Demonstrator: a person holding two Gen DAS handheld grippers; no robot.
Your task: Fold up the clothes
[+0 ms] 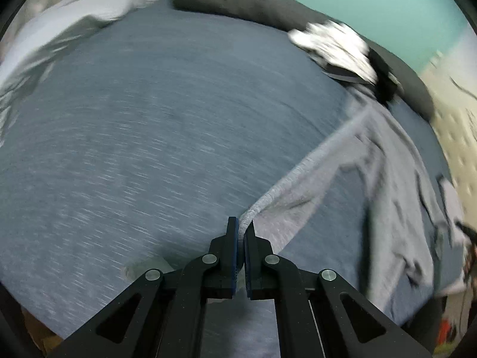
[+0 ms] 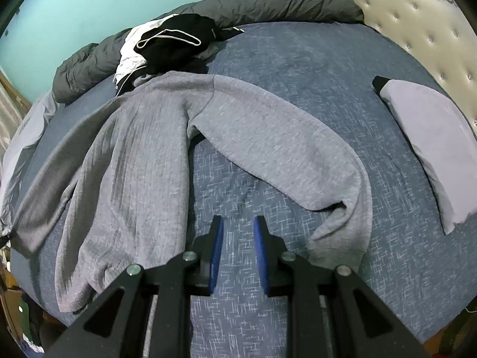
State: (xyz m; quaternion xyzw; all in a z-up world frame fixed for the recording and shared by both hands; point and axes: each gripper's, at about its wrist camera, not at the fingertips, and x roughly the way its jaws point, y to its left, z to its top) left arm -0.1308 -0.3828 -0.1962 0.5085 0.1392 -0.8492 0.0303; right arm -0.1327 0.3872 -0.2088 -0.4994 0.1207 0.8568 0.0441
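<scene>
1. Left wrist view: the left gripper is clenched on the hem of a grey sweatshirt, which trails off to the right across the blue bed. The picture is blurred.
2. Right wrist view: the right gripper is released, its fingers apart over bare bed between the sweatshirt's body and its sleeve.
3. A black-and-white clothes pile lies beyond the sweatshirt, against a dark duvet.
4. A pale folded garment lies well apart at right.
</scene>
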